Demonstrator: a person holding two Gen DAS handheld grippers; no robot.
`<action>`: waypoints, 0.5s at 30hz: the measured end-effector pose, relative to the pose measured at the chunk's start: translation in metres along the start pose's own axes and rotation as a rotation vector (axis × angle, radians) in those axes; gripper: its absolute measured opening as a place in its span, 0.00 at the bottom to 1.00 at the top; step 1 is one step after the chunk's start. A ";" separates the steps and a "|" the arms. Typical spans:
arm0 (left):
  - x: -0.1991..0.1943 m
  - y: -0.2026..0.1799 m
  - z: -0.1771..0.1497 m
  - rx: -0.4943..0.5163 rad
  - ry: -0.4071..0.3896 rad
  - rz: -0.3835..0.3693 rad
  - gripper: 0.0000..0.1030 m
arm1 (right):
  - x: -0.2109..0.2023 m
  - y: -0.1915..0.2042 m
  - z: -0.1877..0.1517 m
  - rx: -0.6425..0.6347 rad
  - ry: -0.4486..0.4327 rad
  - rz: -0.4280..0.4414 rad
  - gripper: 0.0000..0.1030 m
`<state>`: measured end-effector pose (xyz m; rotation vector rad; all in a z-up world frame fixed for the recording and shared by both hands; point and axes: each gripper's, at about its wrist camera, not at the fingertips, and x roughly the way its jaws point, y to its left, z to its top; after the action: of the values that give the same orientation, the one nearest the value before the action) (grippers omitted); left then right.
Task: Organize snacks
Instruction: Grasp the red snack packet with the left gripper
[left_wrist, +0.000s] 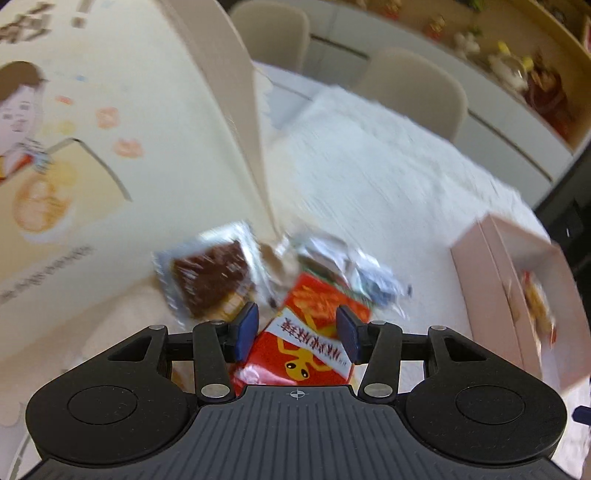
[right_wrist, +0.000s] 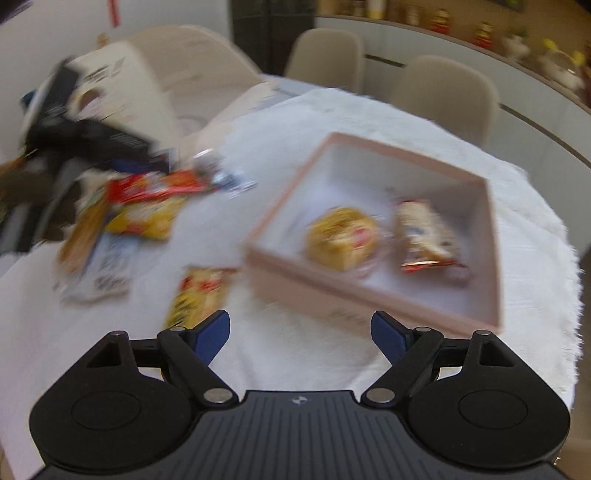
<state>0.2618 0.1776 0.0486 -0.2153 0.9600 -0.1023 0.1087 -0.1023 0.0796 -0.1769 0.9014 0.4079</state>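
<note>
Left wrist view: a red snack packet (left_wrist: 306, 343) with a yellow cartoon figure and blurred Chinese writing that cannot be read lies between the blue fingers of the left gripper (left_wrist: 298, 334); the jaws stand apart on either side, and contact cannot be told. At 11 o'clock lies a clear packet with a brown snack (left_wrist: 210, 280), at 1 o'clock crumpled silver wrappers (left_wrist: 354, 273). In the right wrist view, the right gripper (right_wrist: 301, 334) hangs wide open over the white tablecloth (right_wrist: 295, 354). At 1 o'clock the pink box (right_wrist: 373, 299) holds a yellow packet (right_wrist: 341, 238) and a cream packet (right_wrist: 424, 236).
</note>
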 end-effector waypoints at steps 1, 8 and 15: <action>-0.002 -0.004 -0.006 0.027 0.019 -0.005 0.50 | 0.001 0.006 -0.003 -0.011 0.009 0.008 0.82; -0.025 -0.037 -0.041 0.174 0.088 -0.075 0.49 | 0.032 0.015 0.005 -0.004 0.072 0.044 0.82; -0.009 -0.077 -0.059 0.197 0.135 -0.055 0.65 | 0.045 0.023 0.002 0.068 0.116 0.072 0.82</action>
<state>0.2084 0.0963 0.0406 -0.0535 1.0710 -0.2636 0.1252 -0.0681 0.0454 -0.1065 1.0366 0.4366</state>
